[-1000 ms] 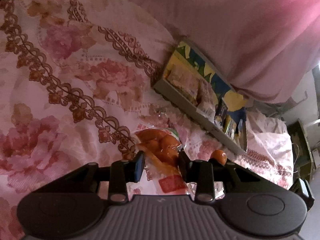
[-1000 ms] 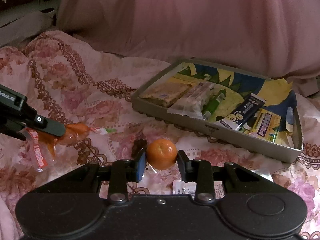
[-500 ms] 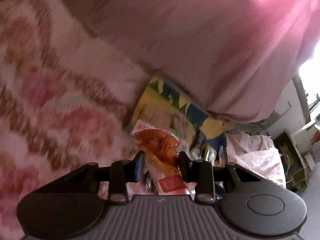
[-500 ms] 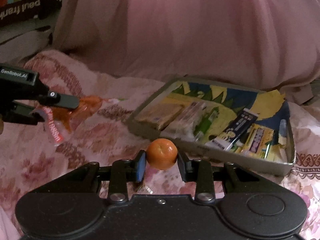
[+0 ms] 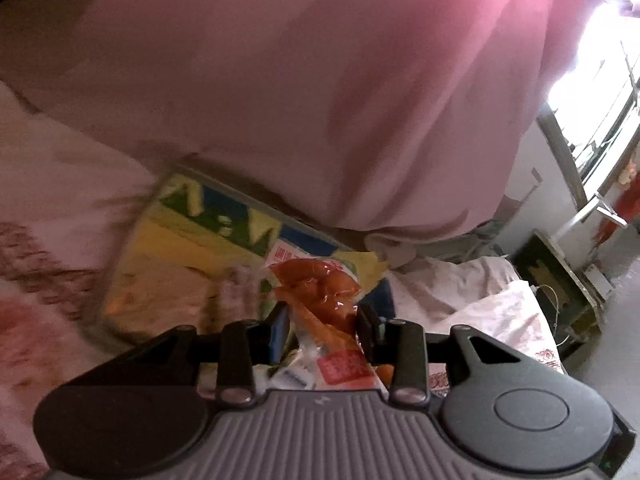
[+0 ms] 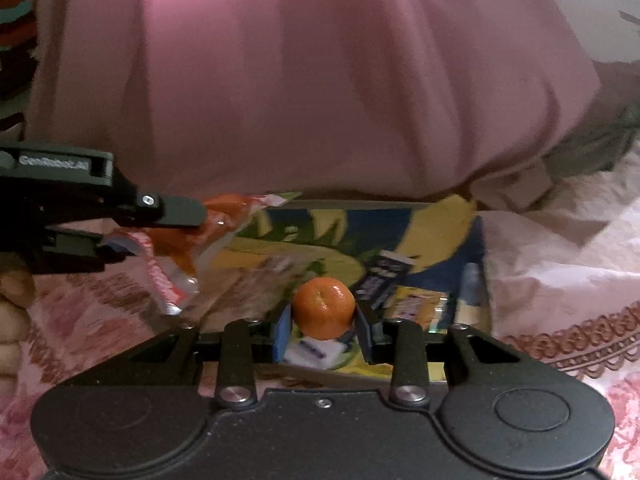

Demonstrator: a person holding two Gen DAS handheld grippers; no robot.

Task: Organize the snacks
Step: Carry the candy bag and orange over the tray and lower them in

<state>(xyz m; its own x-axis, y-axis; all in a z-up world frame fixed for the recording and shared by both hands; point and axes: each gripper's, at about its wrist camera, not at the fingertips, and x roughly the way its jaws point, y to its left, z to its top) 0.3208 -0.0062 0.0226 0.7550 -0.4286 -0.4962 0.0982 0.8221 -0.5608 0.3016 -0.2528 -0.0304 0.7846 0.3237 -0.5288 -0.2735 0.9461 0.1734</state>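
My left gripper (image 5: 322,330) is shut on a clear packet of orange-red snack (image 5: 320,288) with a red label, held in the air over the near part of the shallow snack tray (image 5: 188,216). In the right wrist view that same left gripper (image 6: 160,224) comes in from the left with the packet (image 6: 188,240) hanging over the tray's left end. My right gripper (image 6: 322,330) is shut on a small mandarin (image 6: 324,308), held above the tray (image 6: 478,264), whose yellow, green and blue bottom carries several wrapped snacks.
A large pink pillow (image 6: 300,80) rises right behind the tray. The tray lies on a floral bedspread (image 6: 580,340). A dark wrapped bar (image 6: 384,276) and a yellow packet (image 6: 416,308) lie in the tray's right half. A hand (image 6: 12,312) shows at the left edge.
Both grippers have moved forward from over the bedspread to above the tray, each still holding its item. The left one travelled further and rolled somewhat.
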